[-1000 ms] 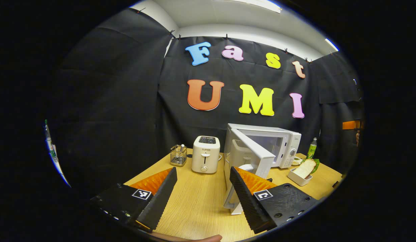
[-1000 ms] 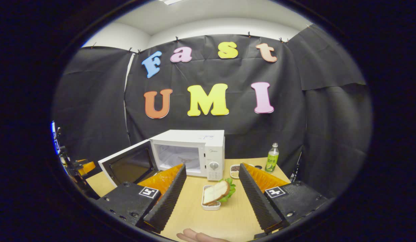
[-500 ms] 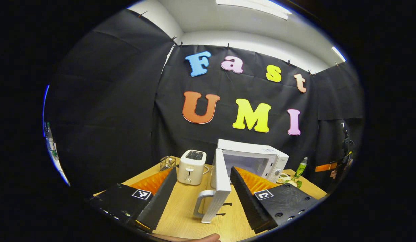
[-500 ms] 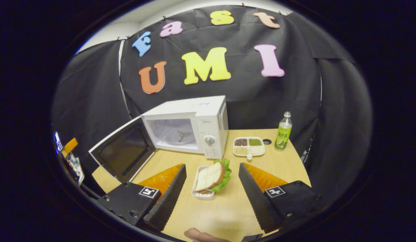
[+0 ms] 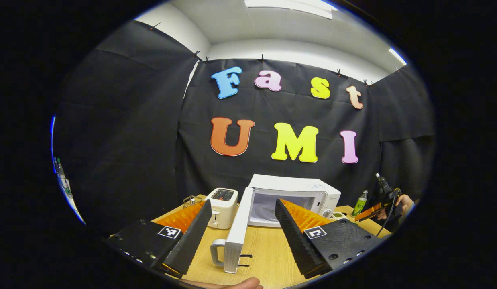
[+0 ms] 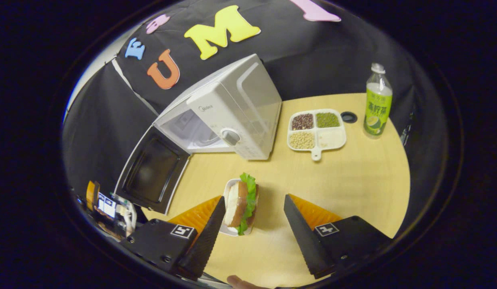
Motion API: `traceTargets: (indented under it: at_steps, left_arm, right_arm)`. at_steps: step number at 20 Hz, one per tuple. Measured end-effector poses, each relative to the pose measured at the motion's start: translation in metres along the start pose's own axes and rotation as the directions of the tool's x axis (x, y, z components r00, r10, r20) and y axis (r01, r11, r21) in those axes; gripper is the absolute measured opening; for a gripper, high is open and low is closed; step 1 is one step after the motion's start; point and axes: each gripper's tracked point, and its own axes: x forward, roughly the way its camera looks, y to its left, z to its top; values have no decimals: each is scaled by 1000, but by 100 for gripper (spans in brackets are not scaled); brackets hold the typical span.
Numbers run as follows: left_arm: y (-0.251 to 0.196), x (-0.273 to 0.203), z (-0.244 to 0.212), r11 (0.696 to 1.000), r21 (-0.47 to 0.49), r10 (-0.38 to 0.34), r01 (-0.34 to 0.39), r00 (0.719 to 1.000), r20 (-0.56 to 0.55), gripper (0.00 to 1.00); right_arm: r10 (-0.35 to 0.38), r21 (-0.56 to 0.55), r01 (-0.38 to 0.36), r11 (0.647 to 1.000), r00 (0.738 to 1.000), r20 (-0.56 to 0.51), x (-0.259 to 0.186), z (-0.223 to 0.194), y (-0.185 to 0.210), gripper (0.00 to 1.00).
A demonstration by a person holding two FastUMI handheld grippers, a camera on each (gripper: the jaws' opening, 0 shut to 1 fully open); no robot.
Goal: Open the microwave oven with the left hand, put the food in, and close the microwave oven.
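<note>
The white microwave [image 5: 296,196] stands at the back of the wooden table, and its door [image 5: 235,237] is swung wide open, edge-on to me in the left gripper view. My left gripper [image 5: 243,202] is open. The door's handle [image 5: 216,252] sits between its fingers without touching them. In the right gripper view the open door [image 6: 152,172] shows beside the microwave [image 6: 232,108]. The sandwich [image 6: 241,204], bread with lettuce, lies in a small white dish. My right gripper [image 6: 253,198] is open and straddles it from above, with the sandwich nearer the left finger.
A white toaster [image 5: 221,202] and a wire basket [image 5: 191,199] stand left of the microwave. A divided tray of beans [image 6: 316,132], a black cap [image 6: 348,117] and a green bottle [image 6: 377,104] sit to its right. A hand holding the other gripper [image 5: 387,204] shows far right.
The microwave door swung further open as my left gripper drew back from it. My right gripper tilted down and moved in over the sandwich, which now lies between its fingers.
</note>
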Motion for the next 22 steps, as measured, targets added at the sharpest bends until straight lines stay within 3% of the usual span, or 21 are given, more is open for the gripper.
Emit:
traceTargets:
  at_steps: [1, 2, 3, 5, 6, 8, 9, 10, 11, 16, 17, 18, 19, 20, 21, 22]
  left_arm:
    - [-1, 0, 4, 1000, 12, 5, -5, 1000, 8, 95]
    - [-3, 1, 7, 1000, 25, 6, -7, 1000, 12, 95]
    - [-7, 0, 8, 999, 35, 5, -6, 1000, 11, 95]
    - [-11, -2, 8, 999, 45, -1, 1, 1000, 2, 95]
    - [-13, -3, 6, 999, 50, 0, 0, 1000, -2, 95]
    - [-12, 0, 5, 998, 55, 5, -4, 1000, -11, 95]
    - [-12, 1, 0, 999, 55, 4, -3, 1000, -25, 95]
    - [-13, 1, -4, 998, 56, 1, 1, 999, -39, 95]
    - [-13, 2, -6, 998, 59, -1, 3, 999, -45, 95]
    - [-12, -1, -4, 998, 51, -33, 35, 999, -37, 95]
    - [-12, -2, -3, 998, 44, -44, 45, 999, -32, 95]
    - [-11, -3, -1, 998, 40, -53, 54, 998, -27, 84]
    - [-10, -4, 0, 997, 36, -61, 61, 998, -19, 95]
    - [-10, -5, 1, 997, 34, -67, 67, 998, -11, 95]
    - [-6, -6, 3, 997, 32, -70, 70, 998, -4, 95]
    - [-5, -7, 3, 997, 31, -74, 74, 997, -2, 95]
  right_arm:
    - [52, 38, -51, 998, 998, -26, 7, 1, 2, 82]
    - [90, 66, -86, 994, 994, -62, 13, 0, 2, 92]
    - [115, 94, -108, 990, 990, -75, 18, 1, -1, 78]
    - [169, 118, -154, 981, 977, -130, 27, -2, 2, 76]
    - [197, 124, -178, 976, 967, -161, 30, -6, 6, 87]
    - [231, 163, -200, 966, 953, -197, 35, -14, 15, 80]
    - [230, 168, -195, 966, 946, -227, 32, -20, 16, 49]
    - [229, 181, -190, 965, 947, -225, 32, -25, 18, 34]
    - [224, 174, -186, 967, 946, -233, 24, -23, 17, 31]
    - [147, 100, -132, 986, 975, -167, 1, -20, 27, 29]
    - [136, 82, -124, 989, 979, -150, -8, -18, 34, 37]
    - [125, 61, -117, 991, 983, -138, -17, -18, 40, 29]
    - [115, 43, -110, 993, 987, -116, -24, -16, 46, 37]
    - [103, 23, -101, 995, 990, -97, -30, -15, 51, 29]
    - [90, 0, -90, 996, 993, -71, -37, -15, 58, 27]
    - [75, -26, -76, 997, 996, -54, -41, -16, 64, 35]
